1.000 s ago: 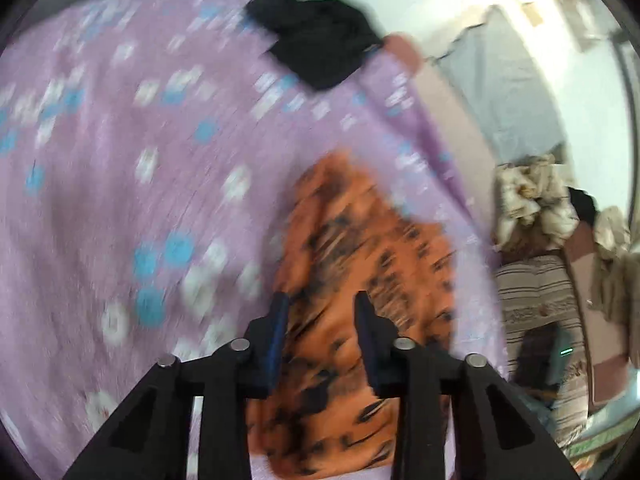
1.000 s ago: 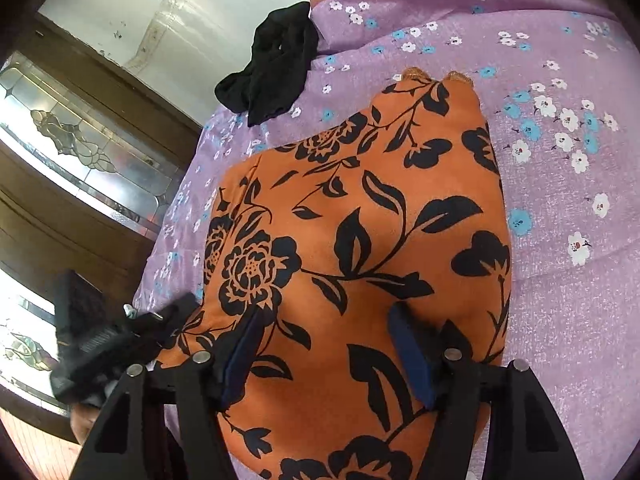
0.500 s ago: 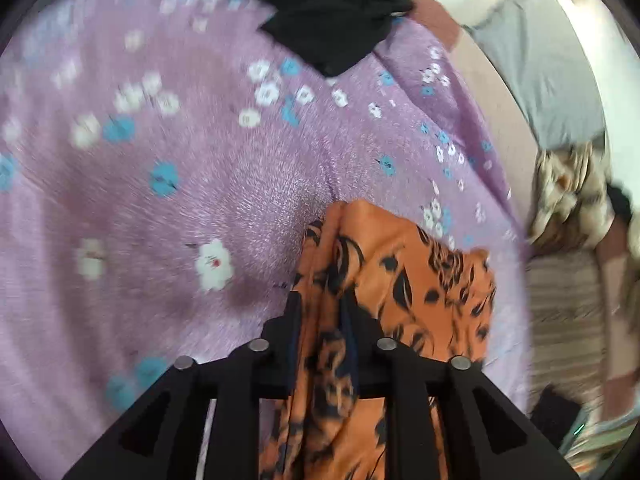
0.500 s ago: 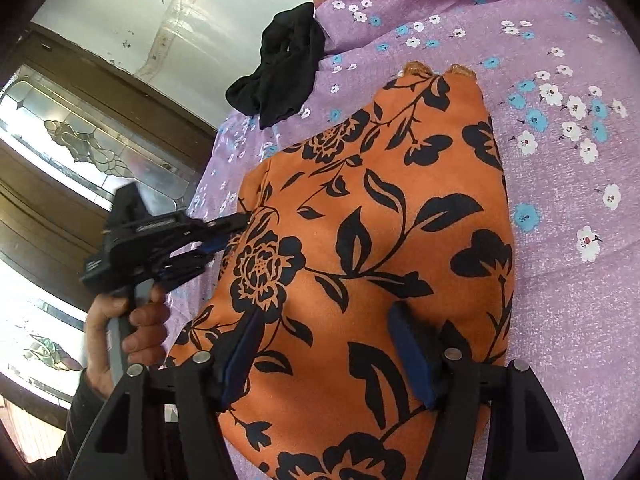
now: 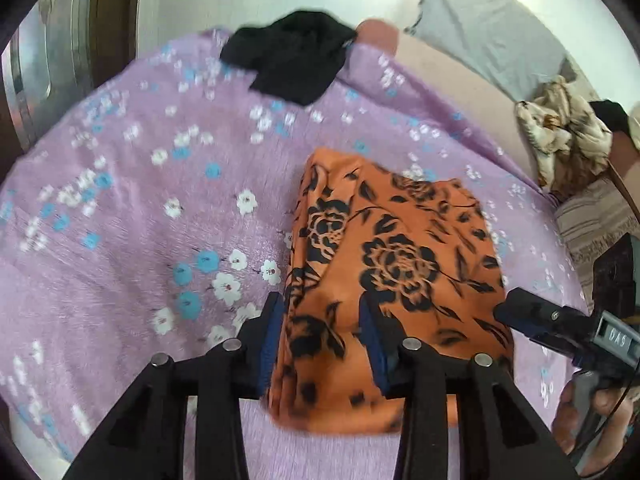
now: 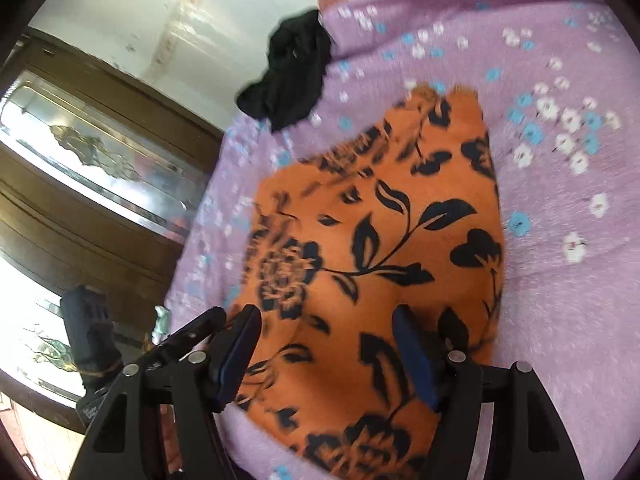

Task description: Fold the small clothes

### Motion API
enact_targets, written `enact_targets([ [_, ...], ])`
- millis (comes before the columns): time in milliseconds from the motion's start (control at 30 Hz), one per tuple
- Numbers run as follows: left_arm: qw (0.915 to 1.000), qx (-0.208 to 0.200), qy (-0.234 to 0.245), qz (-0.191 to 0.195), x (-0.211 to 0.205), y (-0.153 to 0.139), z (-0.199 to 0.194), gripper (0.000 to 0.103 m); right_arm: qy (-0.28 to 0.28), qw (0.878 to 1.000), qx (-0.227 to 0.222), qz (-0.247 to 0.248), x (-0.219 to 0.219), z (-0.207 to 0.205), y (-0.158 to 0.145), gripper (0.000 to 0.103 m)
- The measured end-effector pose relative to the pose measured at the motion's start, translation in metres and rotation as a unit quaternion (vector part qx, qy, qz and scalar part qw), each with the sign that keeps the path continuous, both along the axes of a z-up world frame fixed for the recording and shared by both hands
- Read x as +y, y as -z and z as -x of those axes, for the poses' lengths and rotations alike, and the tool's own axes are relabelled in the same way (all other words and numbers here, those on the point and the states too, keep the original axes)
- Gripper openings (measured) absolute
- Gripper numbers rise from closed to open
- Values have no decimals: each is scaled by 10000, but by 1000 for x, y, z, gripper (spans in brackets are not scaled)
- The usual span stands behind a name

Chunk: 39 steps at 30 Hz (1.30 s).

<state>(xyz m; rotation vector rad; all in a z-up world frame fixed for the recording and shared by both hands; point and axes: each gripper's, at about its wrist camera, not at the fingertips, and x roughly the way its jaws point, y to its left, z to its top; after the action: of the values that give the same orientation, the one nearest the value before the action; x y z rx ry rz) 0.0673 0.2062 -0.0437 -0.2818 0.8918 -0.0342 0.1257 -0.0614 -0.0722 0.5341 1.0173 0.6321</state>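
Left gripper (image 5: 322,330) jaws opening, straddling folded orange garment (image 5: 392,264) edge mid-bedspread (image 5: 120,208). Right gripper (image 6: 326,354) hovering wide over it, gripping nothing. Black garment (image 5: 292,56) sitting at far edge.

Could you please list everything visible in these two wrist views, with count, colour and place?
Folded garment: one, orange with black flowers, on the sheet.
Black garment: one, bunched at the sheet's far edge.
Sheet: one, lilac with white and blue flowers, under both garments.
Grey cloth: one, far right.
Cream patterned cloth: one, crumpled, right.
Wooden glazed door: brown, left in the right view.
Left gripper: black, blue fingers, opening, astride the orange garment's edge.
Right gripper: black, open over the orange garment.
Hand: one, holding the right gripper.
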Motion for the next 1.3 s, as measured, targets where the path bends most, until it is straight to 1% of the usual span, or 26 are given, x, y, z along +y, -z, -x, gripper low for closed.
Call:
enact_targets([
  [67, 9999, 25, 5, -154, 1, 4, 11, 42, -61, 9998, -64, -158, -2, 15, -3, 72],
  [100, 9991, 267, -58, -323, 2, 18, 12, 41, -124, 9997, 19, -230, -2, 26, 2, 72],
  [133, 9974, 582, -89, -414, 0, 32, 10, 39, -173, 9994, 146, -260, -2, 29, 9, 75],
  [167, 9959, 804, -121, -384, 4, 46, 9, 39, -238, 9985, 419, -256, 0, 32, 25, 75],
  [200, 9959, 844, -179, -267, 8, 51, 11, 39, -238, 9971, 673, -249, 0, 33, 41, 75],
  [233, 9965, 764, -235, -251, 9, 45, 15, 39, -151, 9972, 666, -316, -4, 35, 44, 73],
  [267, 9970, 673, -240, -280, 7, 35, 19, 38, 8, 9974, 580, -436, -9, 41, 38, 74],
  [300, 9981, 509, -205, -284, 5, 25, 24, 41, 81, 9975, 533, -457, -12, 44, 32, 75],
  [333, 9986, 407, -167, -305, 3, 18, 28, 43, 129, 9982, 389, -429, -13, 49, 22, 75],
  [367, 9987, 331, -118, -371, 1, 11, 33, 51, 112, 9990, 226, -376, -14, 56, 12, 75],
  [400, 9985, 291, -97, -457, -3, 5, 35, 54, 97, 9992, 120, -365, -15, 63, 7, 75],
  [433, 9982, 188, -109, -552, -5, -3, 41, 54, 92, 9992, 53, -379, -17, 70, 4, 75],
  [467, 9979, 96, -106, -627, -11, -10, 46, 55, 105, 9992, 24, -388, -19, 75, 4, 75],
  [533, 9970, 0, -86, -769, -16, -19, 53, 61, 223, 9989, 21, -422, -29, 95, 10, 75],
  [600, 9954, -116, -88, -950, -24, -25, 60, 70, 362, 9984, 91, -426, -42, 110, 19, 75],
  [667, 9930, -200, -69, -1165, -31, -31, 66, 75, 528, 9975, 251, -399, -55, 122, 31, 75],
  [733, 9909, -266, -18, -1316, -36, -37, 70, 76, 672, 9964, 339, -401, -68, 131, 41, 76],
  [833, 9894, -296, -14, -1422, -41, -39, 75, 76, 841, 9949, 385, -413, -81, 142, 46, 76],
  [933, 9892, -266, -39, -1441, -44, -40, 76, 76, 890, 9943, 423, -402, -83, 143, 49, 76],
  [1067, 9883, -186, -28, -1512, -45, -37, 75, 76, 860, 9948, 386, -376, -81, 143, 52, 80],
  [1300, 9883, 22, -108, -1519, -42, -27, 70, 76, 866, 9943, 441, -429, -79, 142, 61, 80],
])
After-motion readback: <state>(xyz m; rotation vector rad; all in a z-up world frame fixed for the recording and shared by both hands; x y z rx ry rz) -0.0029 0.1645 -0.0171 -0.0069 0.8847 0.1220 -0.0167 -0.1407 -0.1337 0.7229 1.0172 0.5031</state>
